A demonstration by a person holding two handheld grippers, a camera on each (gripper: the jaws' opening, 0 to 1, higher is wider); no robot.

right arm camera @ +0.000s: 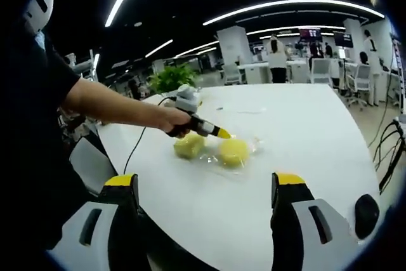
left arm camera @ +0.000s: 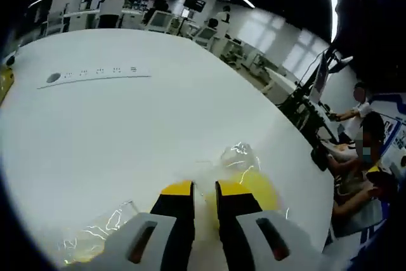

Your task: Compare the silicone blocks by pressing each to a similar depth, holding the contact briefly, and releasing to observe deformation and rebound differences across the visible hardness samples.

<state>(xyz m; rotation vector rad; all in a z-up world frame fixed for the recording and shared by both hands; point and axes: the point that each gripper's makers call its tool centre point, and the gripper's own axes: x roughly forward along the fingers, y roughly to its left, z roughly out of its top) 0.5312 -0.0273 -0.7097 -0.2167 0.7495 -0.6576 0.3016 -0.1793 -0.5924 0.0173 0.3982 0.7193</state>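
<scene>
Yellow silicone blocks (right arm camera: 233, 152) in clear wrap on my bench (right arm camera: 304, 131): left gripper (right arm camera: 223, 134), jaws nearly together, may skid off; right gripper (right arm camera: 206, 185) jaws apart.

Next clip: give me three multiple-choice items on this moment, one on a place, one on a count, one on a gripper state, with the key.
1. Where do the blocks lie?
A. on the white table
B. on the floor
C. on a chair

2. How many yellow blocks show in the right gripper view?
A. one
B. two
C. four

3. How do the right gripper's jaws stand?
A. shut on a block
B. wide apart, holding nothing
C. shut on a cable

Key: 1 A, both sit on the tabletop in clear wrap; 2 B, two rounded lumps side by side, with the left gripper at them; 3 B, the table shows between the jaws.
</scene>
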